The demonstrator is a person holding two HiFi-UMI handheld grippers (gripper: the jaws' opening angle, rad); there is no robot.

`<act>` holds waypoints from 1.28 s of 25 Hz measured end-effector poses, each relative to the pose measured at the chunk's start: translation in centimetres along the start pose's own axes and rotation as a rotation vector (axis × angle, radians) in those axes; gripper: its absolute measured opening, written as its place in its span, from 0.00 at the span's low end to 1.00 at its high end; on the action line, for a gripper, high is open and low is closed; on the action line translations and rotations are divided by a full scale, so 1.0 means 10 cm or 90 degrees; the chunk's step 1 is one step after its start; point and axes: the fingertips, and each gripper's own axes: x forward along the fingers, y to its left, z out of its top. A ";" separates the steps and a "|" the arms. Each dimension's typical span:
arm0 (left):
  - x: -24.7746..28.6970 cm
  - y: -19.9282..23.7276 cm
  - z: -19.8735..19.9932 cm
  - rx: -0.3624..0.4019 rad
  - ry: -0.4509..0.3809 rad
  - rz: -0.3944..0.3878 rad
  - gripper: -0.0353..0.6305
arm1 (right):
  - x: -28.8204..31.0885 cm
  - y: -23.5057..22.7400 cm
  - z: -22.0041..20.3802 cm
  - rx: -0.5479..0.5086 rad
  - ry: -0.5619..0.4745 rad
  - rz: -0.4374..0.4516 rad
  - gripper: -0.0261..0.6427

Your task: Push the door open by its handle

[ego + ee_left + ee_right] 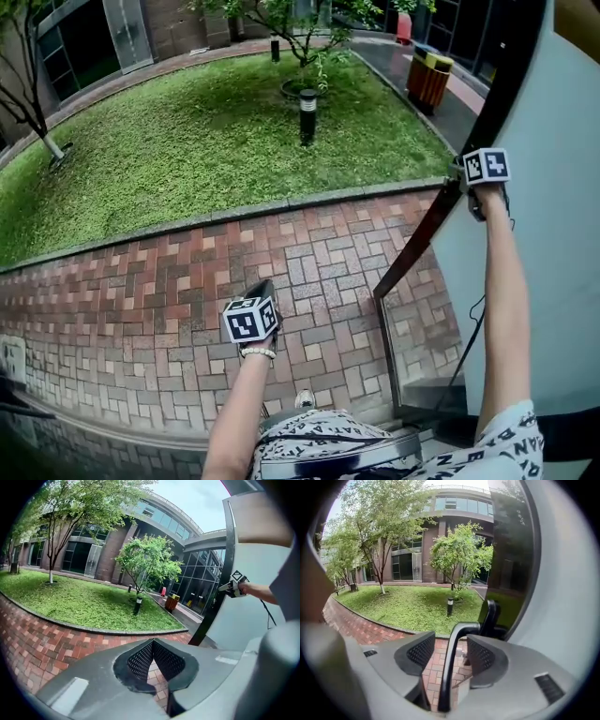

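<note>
The white door (553, 234) stands swung outward at the right, its dark edge (427, 234) slanting down to the paving. Its black curved handle (451, 667) rises between the jaws of my right gripper (450, 641). Those jaws stand open; the bar sits nearer the right pad (480, 656), with a clear gap on the left. In the head view the right gripper (459, 176) is held high at the door's edge on an outstretched arm. My left gripper (262, 289) hangs low over the bricks, away from the door. Its pads (140, 660) meet at the tips with nothing between them.
Red brick paving (169, 300) runs beneath me, bordered by a kerb and a lawn (187, 141). A black bollard lamp (307, 114) and a small tree (300, 28) stand in the grass. An orange bin (429, 80) stands by a path beyond. The door's threshold (422, 375) lies at the lower right.
</note>
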 end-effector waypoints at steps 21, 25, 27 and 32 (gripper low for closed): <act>-1.25 -1.05 -0.38 0.024 -0.072 -0.016 0.03 | -1.97 1.72 -0.72 -0.082 -0.287 0.125 0.56; -1.79 -1.37 -0.67 0.024 -0.082 -0.005 0.03 | -2.45 2.07 -1.18 -0.078 -0.299 0.168 0.47; -2.05 -1.50 -0.82 0.026 -0.078 0.007 0.03 | -2.68 2.23 -1.38 -0.085 -0.299 0.184 0.47; -2.54 -1.79 -0.85 0.045 -0.093 0.027 0.03 | -3.28 2.59 -1.65 -0.110 -0.328 0.223 0.40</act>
